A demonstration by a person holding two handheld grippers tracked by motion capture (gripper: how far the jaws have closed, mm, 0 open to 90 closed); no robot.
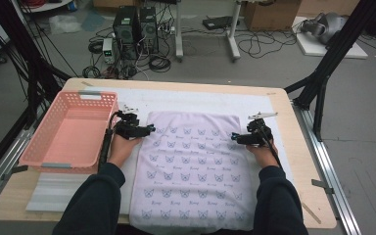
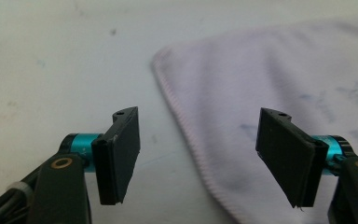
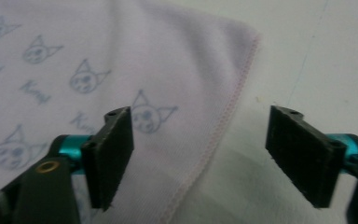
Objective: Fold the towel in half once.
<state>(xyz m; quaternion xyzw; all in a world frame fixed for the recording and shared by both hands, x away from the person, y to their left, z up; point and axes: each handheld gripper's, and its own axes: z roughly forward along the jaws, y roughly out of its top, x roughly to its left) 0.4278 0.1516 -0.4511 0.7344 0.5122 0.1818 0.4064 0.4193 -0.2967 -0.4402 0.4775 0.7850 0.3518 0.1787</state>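
Left claw (image 2: 198, 158): jaws spread wide, nothing pinched. The stitched left edge of the cloth (image 2: 279, 116) runs down between the two pads; whether the pads touch the fabric cannot be told. In the high view this claw (image 1: 147, 129) sits at the cloth's left edge, near its far corner.

Right claw (image 3: 205, 161): jaws likewise spread, nothing pinched. The cloth's hemmed right edge passes between them, with one pad over the printed fabric and the other over the bare white sheet. In the high view this claw (image 1: 236, 138) sits at the cloth's right edge, near the far corner.

Cloth (image 1: 193, 169): pale lilac, printed with small cat faces, lying flat on the white sheet (image 1: 176, 100) that covers the tabletop (image 1: 293, 147), its near end at the tabletop's front edge.

Pink basket (image 1: 71, 129): at the left of the tabletop, just beside the left hand (image 1: 122, 147).
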